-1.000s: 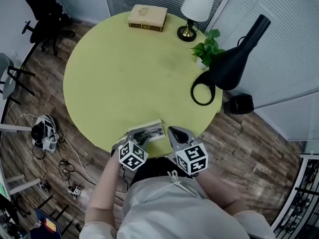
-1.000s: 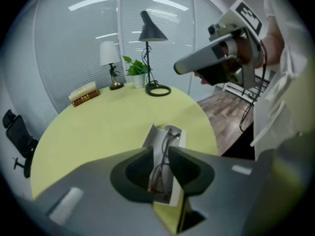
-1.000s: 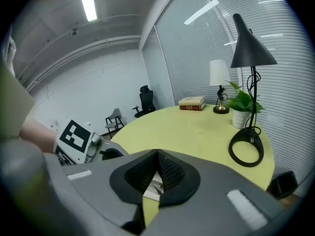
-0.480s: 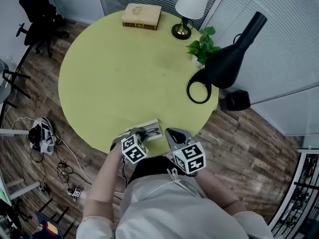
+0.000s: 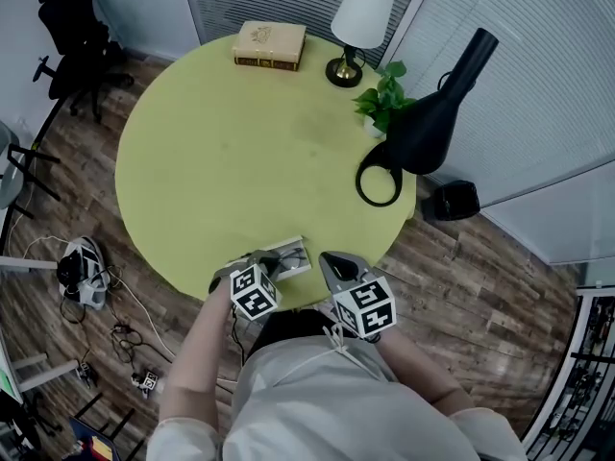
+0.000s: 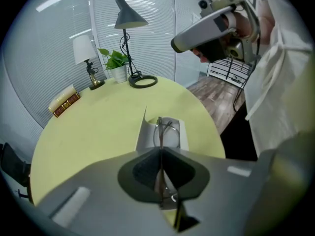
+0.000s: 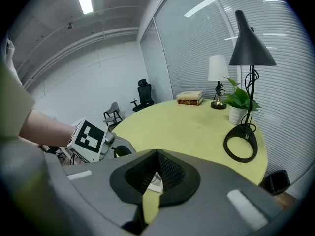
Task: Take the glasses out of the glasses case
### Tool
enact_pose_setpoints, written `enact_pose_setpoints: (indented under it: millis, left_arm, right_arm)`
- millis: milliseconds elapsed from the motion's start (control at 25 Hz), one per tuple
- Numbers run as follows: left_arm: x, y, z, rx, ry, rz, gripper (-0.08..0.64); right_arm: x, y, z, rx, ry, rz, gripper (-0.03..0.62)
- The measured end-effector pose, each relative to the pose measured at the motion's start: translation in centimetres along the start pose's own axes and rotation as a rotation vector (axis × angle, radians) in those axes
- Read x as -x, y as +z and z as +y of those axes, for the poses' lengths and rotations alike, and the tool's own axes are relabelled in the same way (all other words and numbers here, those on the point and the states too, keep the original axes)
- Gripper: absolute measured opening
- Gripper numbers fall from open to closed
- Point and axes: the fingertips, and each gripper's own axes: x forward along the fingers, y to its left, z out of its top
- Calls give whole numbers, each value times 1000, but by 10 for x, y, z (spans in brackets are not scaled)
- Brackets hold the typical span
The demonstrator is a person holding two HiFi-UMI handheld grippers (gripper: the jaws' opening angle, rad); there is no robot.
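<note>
An open white glasses case (image 5: pixel 300 266) lies near the front edge of the round yellow-green table (image 5: pixel 240 152). Thin wire-framed glasses (image 6: pixel 165 131) rest in the case (image 6: pixel 141 137). My left gripper (image 5: pixel 265 261) is at the case's left end. In the left gripper view its jaws (image 6: pixel 161 154) are shut on one thin temple arm of the glasses, which runs down between them. My right gripper (image 5: pixel 332 257) hovers just right of the case, shut with nothing in it (image 7: pixel 156 154). From its view the case shows only as a white scrap behind the jaws.
At the table's far side lie a book (image 5: pixel 269 44), a small white-shaded lamp (image 5: pixel 357 25), a potted plant (image 5: pixel 382 104) and a black desk lamp (image 5: pixel 430 113) with a ring base (image 5: pixel 378 182). An office chair (image 5: pixel 72 36) and cables (image 5: pixel 82 269) are on the floor at left.
The head view has shifted a little. Both grippers stay at the case near the table's front edge, with no clear movement of the glasses.
</note>
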Motion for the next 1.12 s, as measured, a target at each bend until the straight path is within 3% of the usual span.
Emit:
enact_pose_setpoints:
  millis: [240, 440, 840, 1120]
  left_arm:
    - [25, 17, 9, -29, 81, -71, 15]
    - [62, 32, 18, -25, 211, -154, 17]
    - [146, 51, 44, 192, 477, -385, 17]
    - [224, 52, 73, 497, 645, -642, 17]
  right_arm:
    - [5, 9, 3, 20, 10, -21, 0]
    - [7, 18, 8, 32, 19, -43, 0]
    - [2, 42, 23, 78, 67, -91, 0]
    - [0, 64, 38, 123, 103, -141, 0]
